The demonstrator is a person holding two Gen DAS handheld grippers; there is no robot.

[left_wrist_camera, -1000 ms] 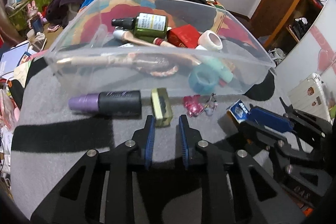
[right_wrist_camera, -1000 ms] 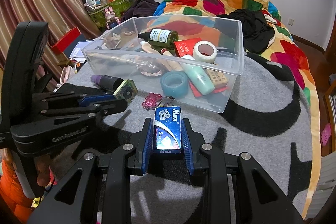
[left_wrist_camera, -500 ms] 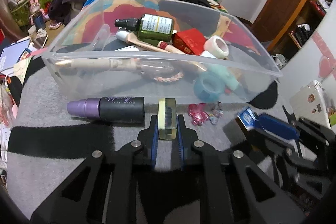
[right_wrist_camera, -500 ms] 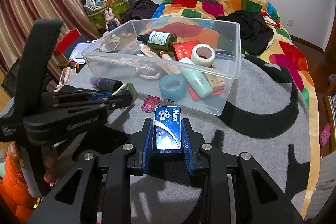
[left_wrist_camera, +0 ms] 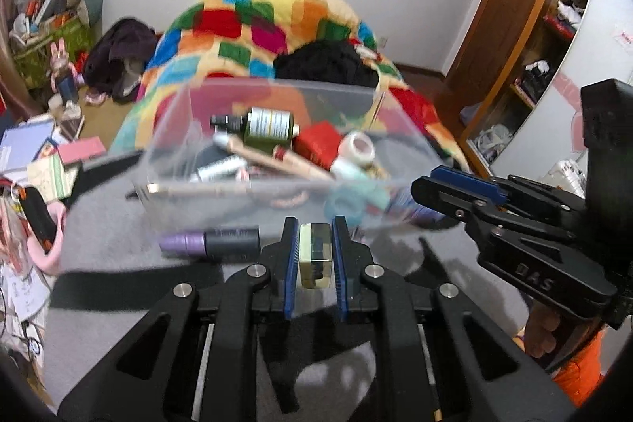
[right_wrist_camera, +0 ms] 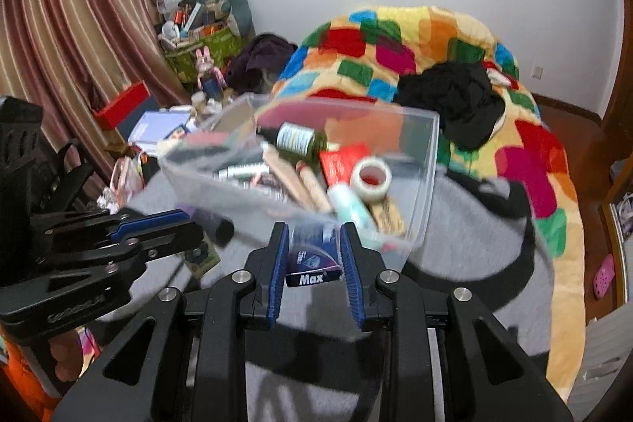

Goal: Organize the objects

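My left gripper (left_wrist_camera: 314, 236) is shut on a small olive-green box (left_wrist_camera: 314, 254) and holds it lifted just before the clear plastic bin (left_wrist_camera: 221, 192). My right gripper (right_wrist_camera: 310, 244) is shut on a blue "Max" box (right_wrist_camera: 312, 260), raised at the bin's near wall (right_wrist_camera: 427, 192). The bin holds a green bottle (left_wrist_camera: 269, 125), a red box (left_wrist_camera: 322, 145), a tape roll (right_wrist_camera: 372, 178), tubes and more. A black and purple tube (left_wrist_camera: 211, 243) lies on the grey blanket (left_wrist_camera: 118, 236) in front of the bin. The right gripper also shows in the left wrist view (left_wrist_camera: 455, 184).
A colourful patchwork quilt (right_wrist_camera: 415, 38) with black clothes (right_wrist_camera: 455, 97) lies behind the bin. Clutter, books and a red box (right_wrist_camera: 122, 103) are on the floor at left. A wooden door (left_wrist_camera: 510, 6) and shelves are at right.
My left gripper shut on the olive-green box and lifted it. My right gripper lifted the Max box toward the bin. Both views tilted up.
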